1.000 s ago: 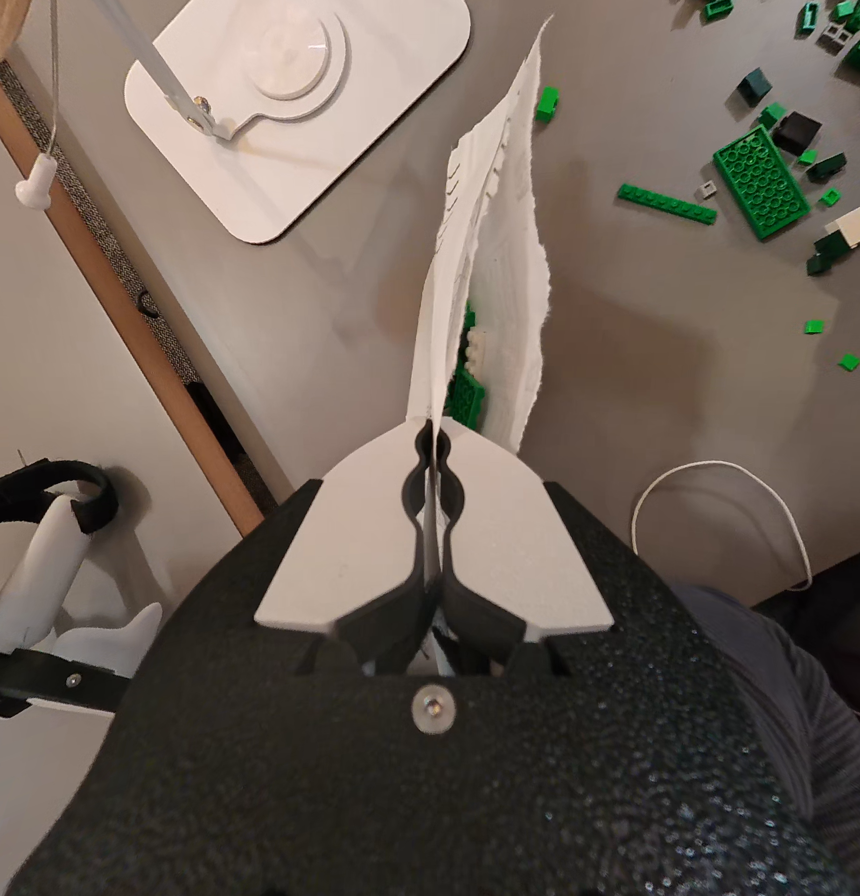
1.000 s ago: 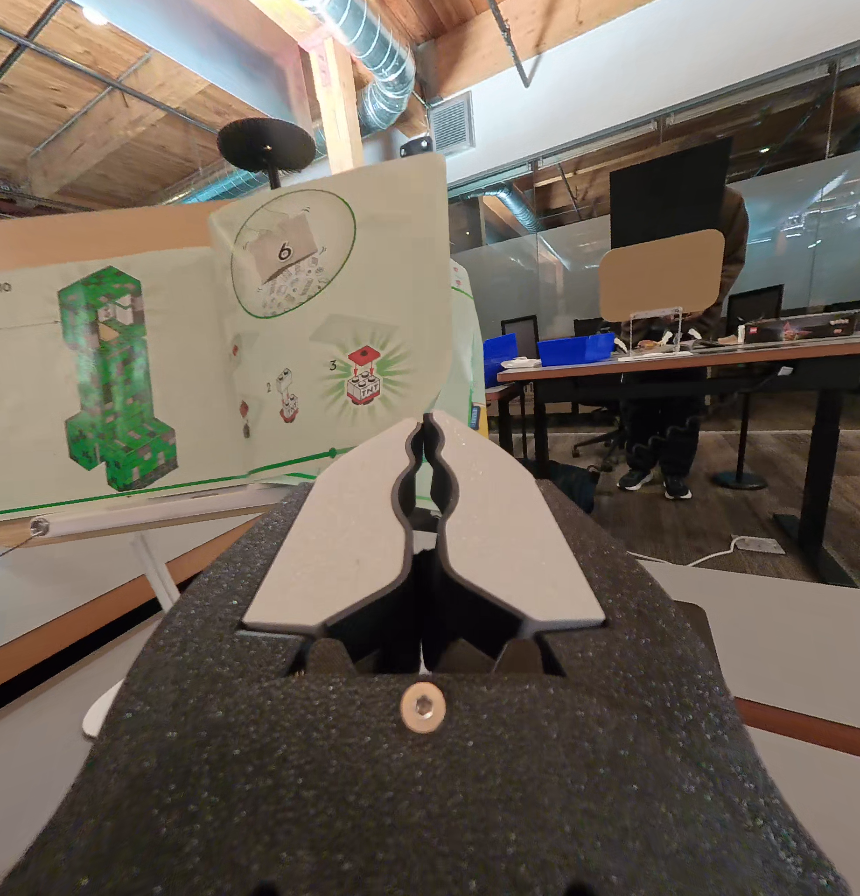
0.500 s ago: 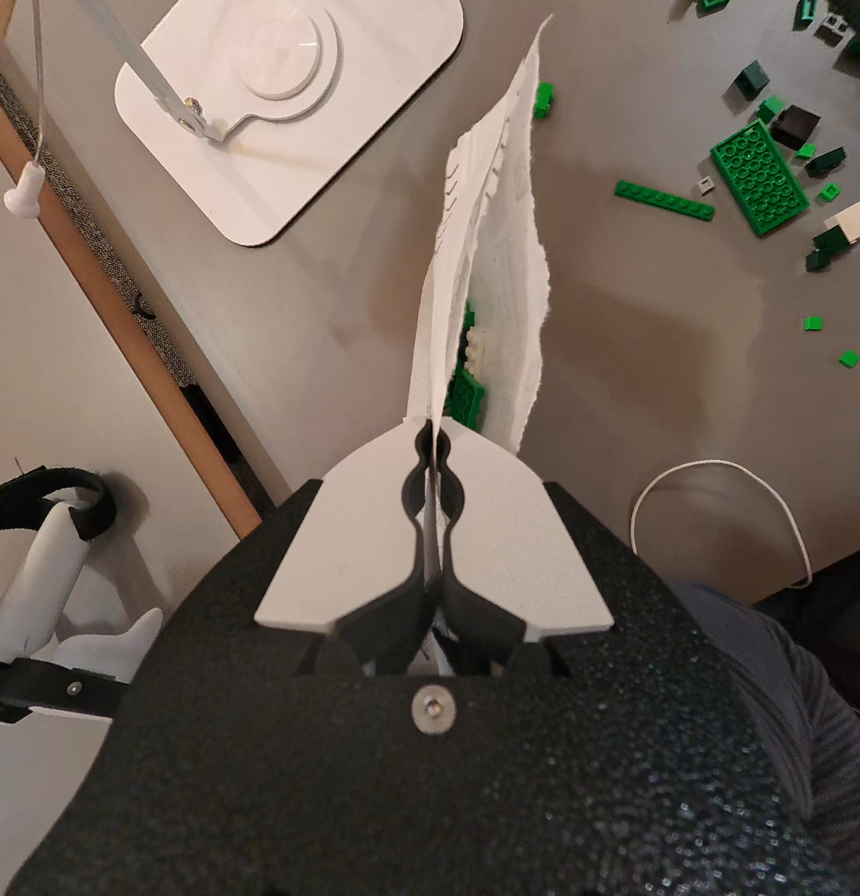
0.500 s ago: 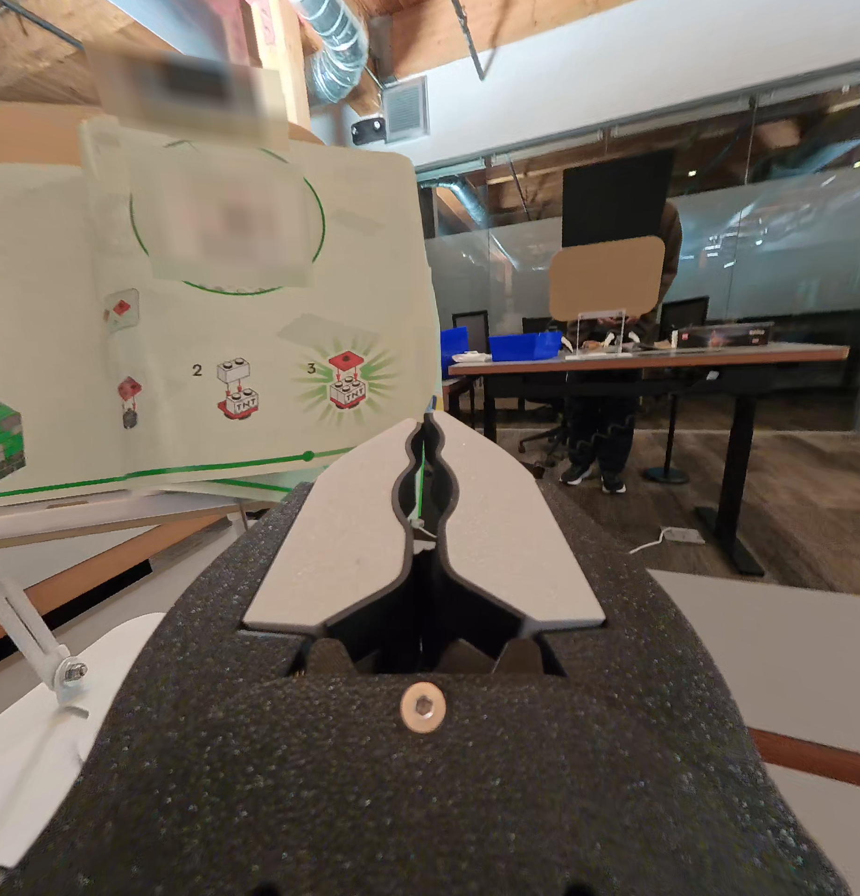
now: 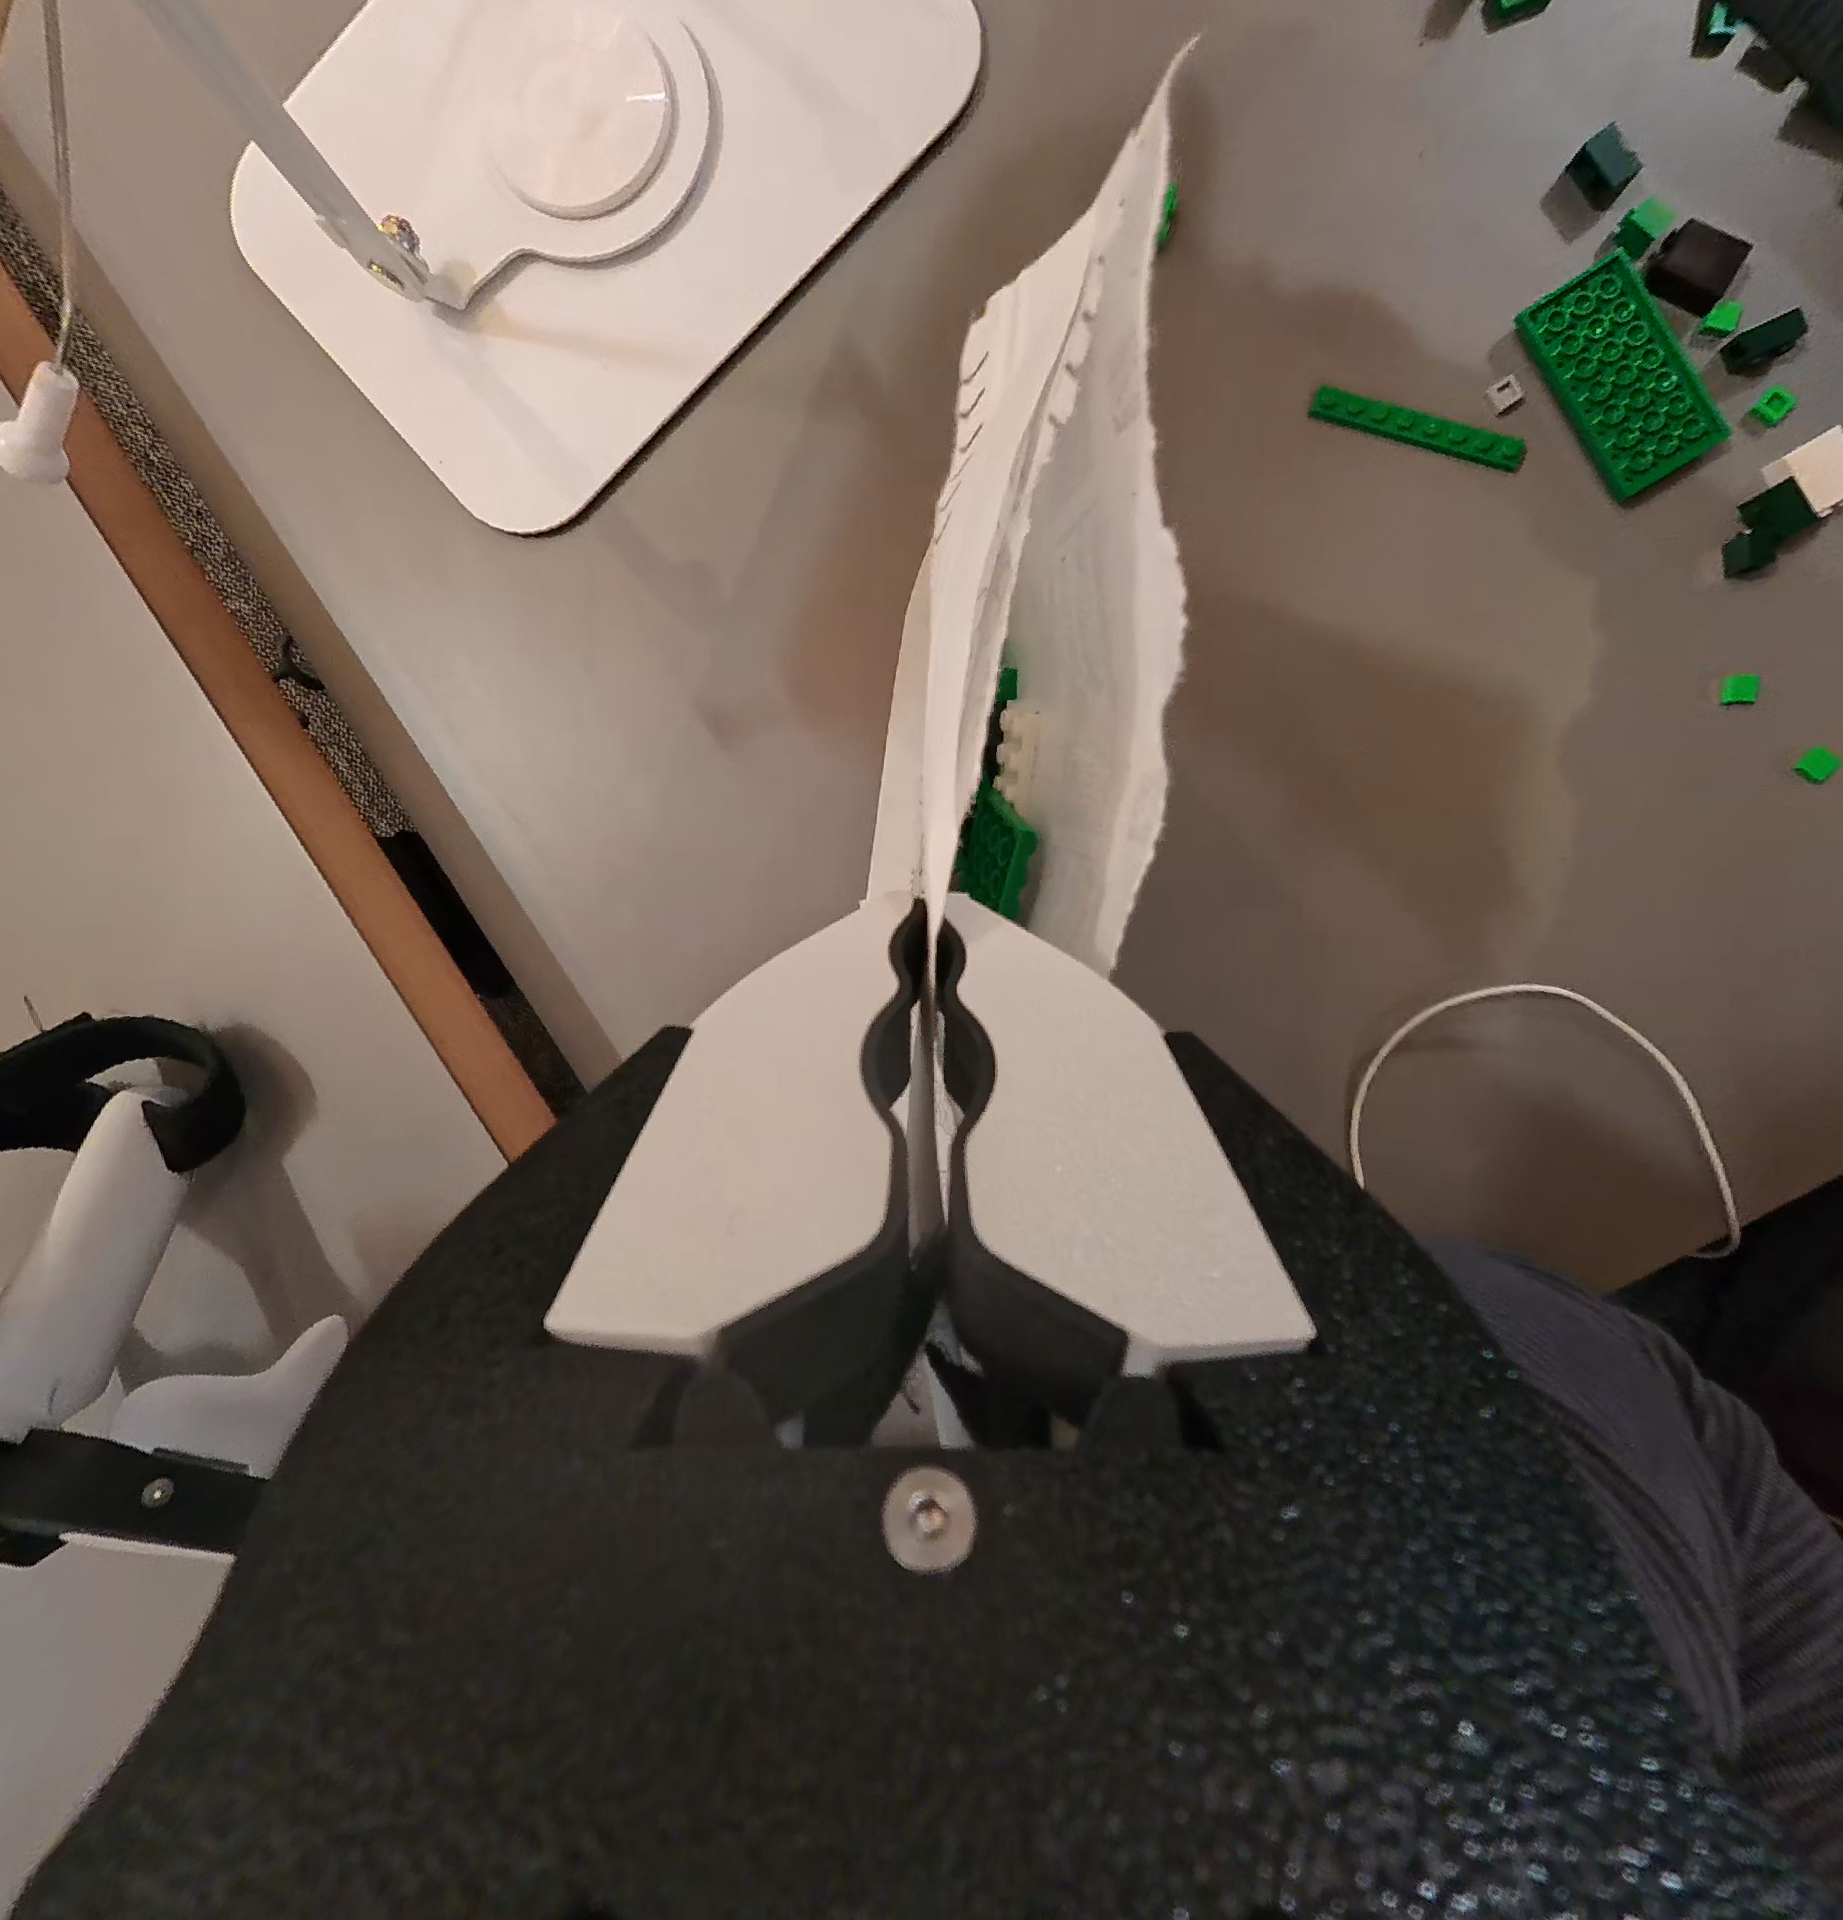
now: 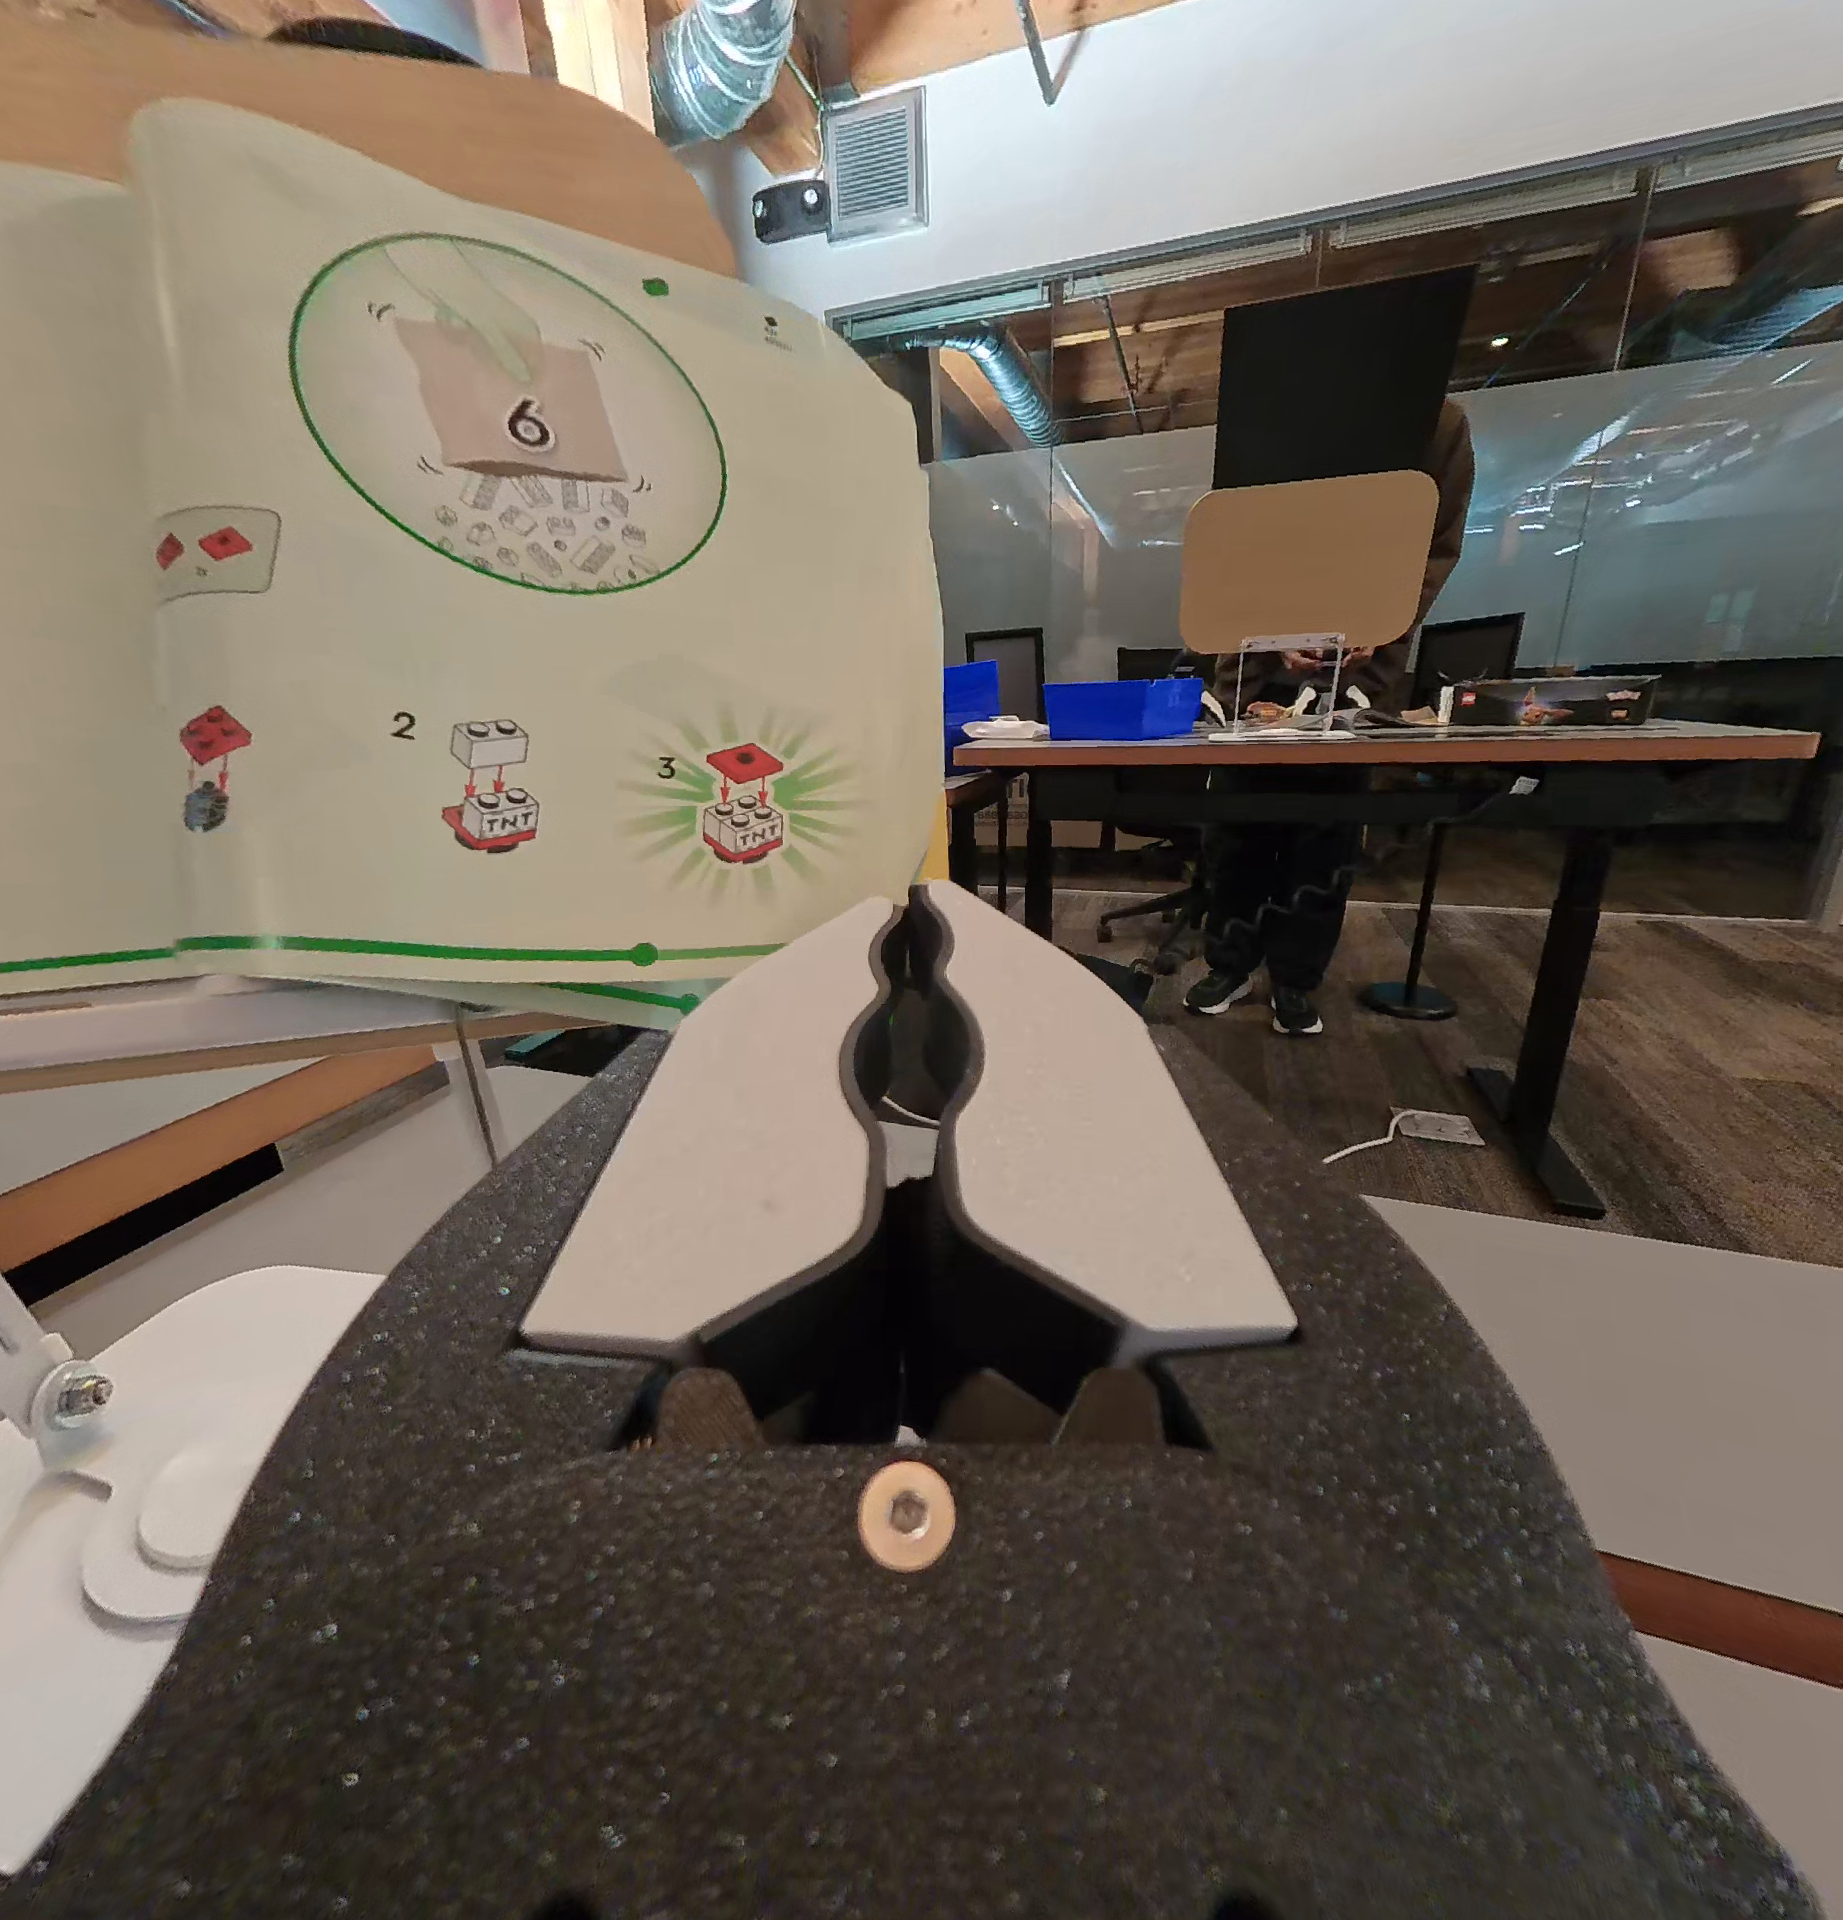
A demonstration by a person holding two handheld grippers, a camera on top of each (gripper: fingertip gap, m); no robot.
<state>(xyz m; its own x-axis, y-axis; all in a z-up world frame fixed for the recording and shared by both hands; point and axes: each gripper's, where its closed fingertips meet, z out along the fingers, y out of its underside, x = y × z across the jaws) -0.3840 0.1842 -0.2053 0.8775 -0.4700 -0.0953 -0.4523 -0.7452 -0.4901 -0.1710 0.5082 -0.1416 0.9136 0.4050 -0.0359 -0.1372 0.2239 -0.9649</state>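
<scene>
A torn white paper bag [image 5: 1088,582] hangs open above the grey table [image 5: 688,582], its lower edge pinched between the closed jaws of the left gripper [image 5: 932,930]; inside its mouth sit green building bricks [image 5: 995,842] and a pale one; a white stand base [image 5: 605,229] lies beyond to the left, a white cord [image 5: 1519,1049] loops to the right, and loose green bricks [image 5: 1618,390] lie scattered well apart at the far right; the right gripper [image 6: 915,904] has its jaws drawn together with nothing visible at the tips, just beside the lower corner of an open instruction booklet [image 6: 501,623] propped on a stand; a person [image 6: 1301,831] stands behind a far desk [image 6: 1416,743].
</scene>
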